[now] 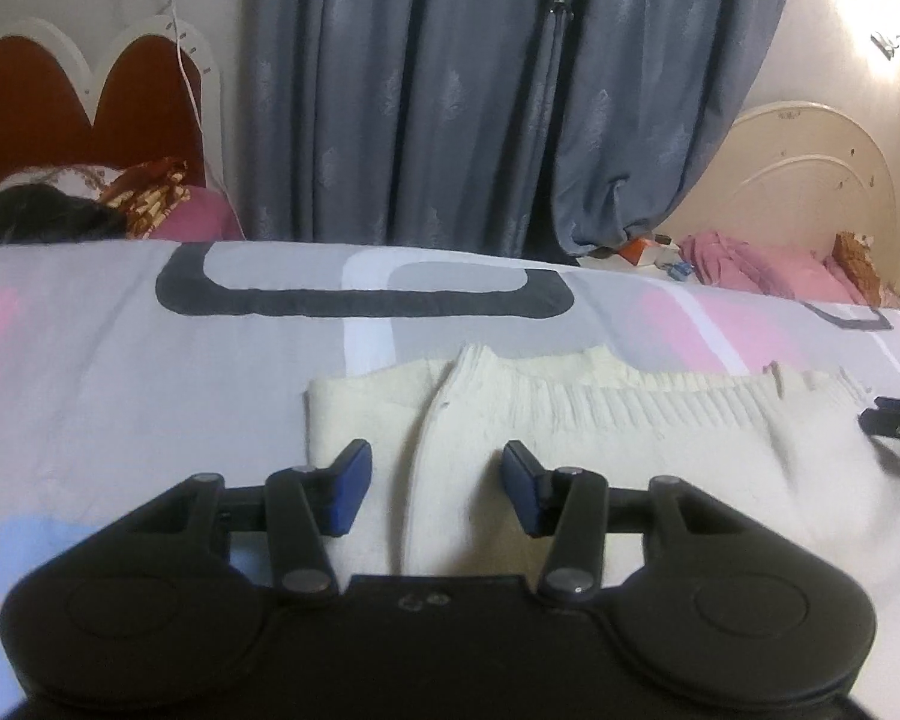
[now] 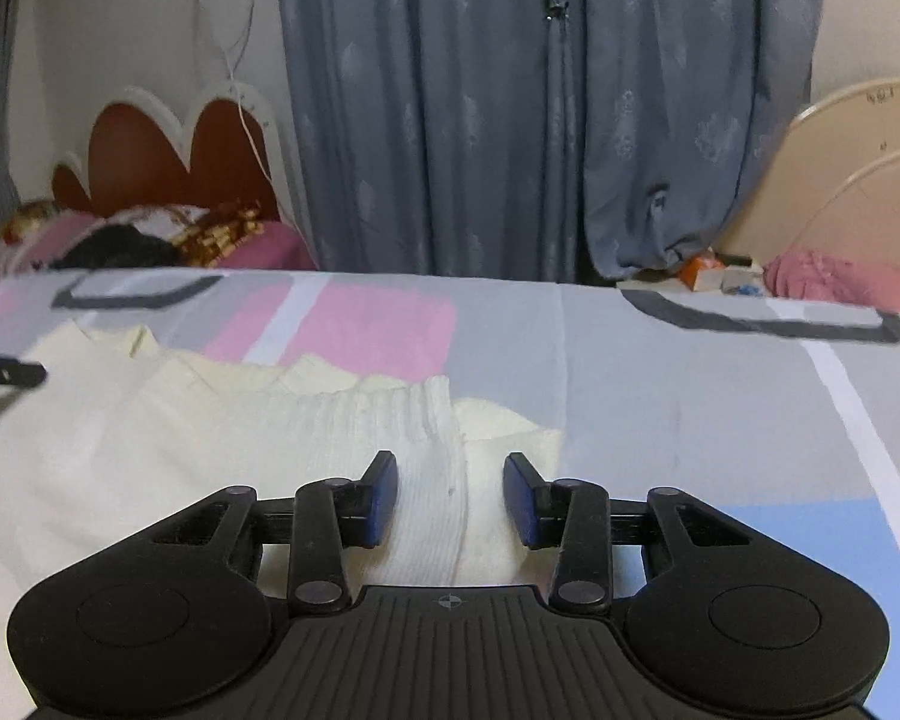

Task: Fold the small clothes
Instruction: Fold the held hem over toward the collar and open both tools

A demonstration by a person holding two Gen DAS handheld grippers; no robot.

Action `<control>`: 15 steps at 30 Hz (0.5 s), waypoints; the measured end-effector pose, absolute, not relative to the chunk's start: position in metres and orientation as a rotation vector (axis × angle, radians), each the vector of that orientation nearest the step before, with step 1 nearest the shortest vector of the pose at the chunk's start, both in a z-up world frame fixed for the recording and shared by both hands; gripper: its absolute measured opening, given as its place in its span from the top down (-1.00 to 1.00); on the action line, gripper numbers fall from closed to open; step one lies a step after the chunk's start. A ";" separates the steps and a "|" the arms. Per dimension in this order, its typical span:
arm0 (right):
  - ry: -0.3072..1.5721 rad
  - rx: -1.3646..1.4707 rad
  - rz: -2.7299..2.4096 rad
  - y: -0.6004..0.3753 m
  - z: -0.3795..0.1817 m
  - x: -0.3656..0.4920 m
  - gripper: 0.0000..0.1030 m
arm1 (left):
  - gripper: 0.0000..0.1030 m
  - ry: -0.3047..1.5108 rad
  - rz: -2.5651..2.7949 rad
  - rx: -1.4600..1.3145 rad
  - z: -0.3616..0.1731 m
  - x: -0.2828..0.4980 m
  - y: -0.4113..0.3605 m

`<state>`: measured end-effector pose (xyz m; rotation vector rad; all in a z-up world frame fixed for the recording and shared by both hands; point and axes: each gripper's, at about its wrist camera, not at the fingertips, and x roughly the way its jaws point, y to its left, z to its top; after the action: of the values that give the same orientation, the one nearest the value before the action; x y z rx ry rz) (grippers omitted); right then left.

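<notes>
A cream knitted sweater [image 1: 570, 450] lies flat on the patterned bedsheet [image 1: 120, 372], its ribbed edge toward the far side. My left gripper [image 1: 438, 489] is open just above its left part, with a folded sleeve edge between the blue pads [image 1: 348, 492]. In the right wrist view the same sweater [image 2: 210, 450] spreads to the left. My right gripper [image 2: 450, 495] is open over its right edge, with a ribbed band between the fingers. The right gripper's tip [image 1: 897, 423] shows at the left view's right edge, and the left gripper's tip [image 2: 6, 373] at the right view's left edge.
Grey-blue curtains [image 1: 450, 90] hang behind the bed. A red and white headboard [image 1: 90, 102] with pillows stands at far left. A cream headboard [image 1: 810, 192] with pink bedding [image 1: 750, 267] and small items [image 1: 648, 252] stands at far right.
</notes>
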<state>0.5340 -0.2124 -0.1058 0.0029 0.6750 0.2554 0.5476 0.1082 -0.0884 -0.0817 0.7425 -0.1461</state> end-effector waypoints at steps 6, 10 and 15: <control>0.645 -0.085 0.259 -0.199 -0.110 0.533 0.98 | 0.96 0.655 -0.128 -0.033 -0.086 0.533 0.100; 0.562 -0.064 0.234 -0.210 -0.092 0.520 0.99 | 0.96 0.541 -0.129 -0.054 -0.070 0.520 0.099; 0.544 -0.053 0.216 -0.219 -0.086 0.525 0.99 | 0.96 0.556 -0.133 -0.054 -0.066 0.544 0.092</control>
<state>0.5250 -0.2188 -0.0863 -0.0526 0.5445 0.2161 0.5444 0.0918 -0.0655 -0.0542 0.5561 -0.1335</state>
